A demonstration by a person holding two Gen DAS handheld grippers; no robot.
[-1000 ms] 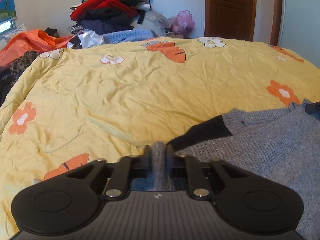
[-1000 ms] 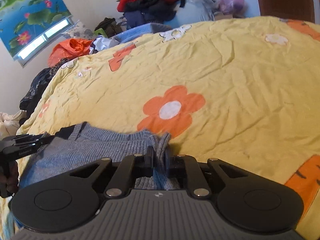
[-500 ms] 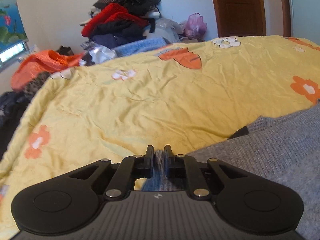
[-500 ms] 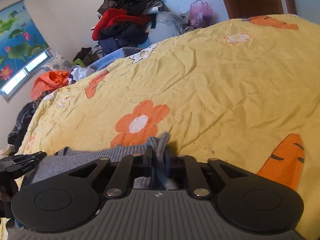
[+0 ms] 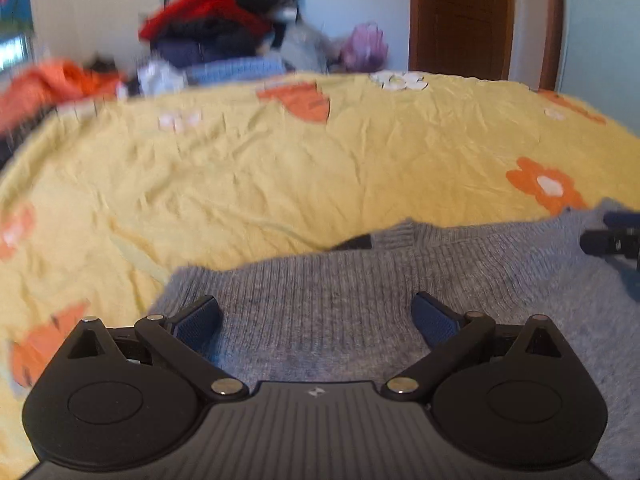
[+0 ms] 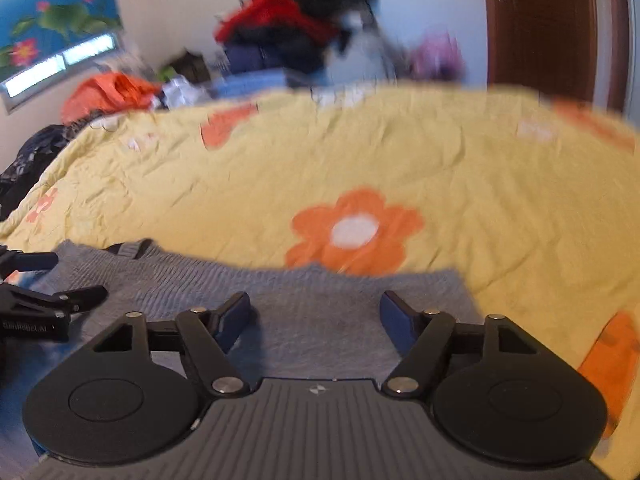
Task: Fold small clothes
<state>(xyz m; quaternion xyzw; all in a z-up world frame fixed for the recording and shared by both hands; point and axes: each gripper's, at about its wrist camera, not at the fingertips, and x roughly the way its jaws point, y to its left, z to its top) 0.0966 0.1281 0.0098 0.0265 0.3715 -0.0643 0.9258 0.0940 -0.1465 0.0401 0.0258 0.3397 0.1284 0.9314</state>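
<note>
A grey knit sweater (image 5: pixel 352 292) lies flat on the yellow flowered bedspread (image 5: pixel 280 176), a dark cuff showing at its far edge. My left gripper (image 5: pixel 316 314) is open and empty, jaws wide apart just above the sweater's left part. My right gripper (image 6: pixel 314 314) is open and empty over the sweater (image 6: pixel 320 312) near its right edge. The right gripper's tip shows at the right edge of the left wrist view (image 5: pixel 612 240). The left gripper shows at the left of the right wrist view (image 6: pixel 48 300).
A pile of red, black and blue clothes (image 5: pixel 224 28) is stacked beyond the bed's far side, with orange fabric (image 5: pixel 52 84) at the left. A brown door (image 5: pixel 460 20) stands at the back right. A window and flower poster (image 6: pixel 52 40) are on the left wall.
Both grippers were shut on pinched folds of the sweater; now both are open and the sweater lies flat beneath them. Both views are motion-blurred.
</note>
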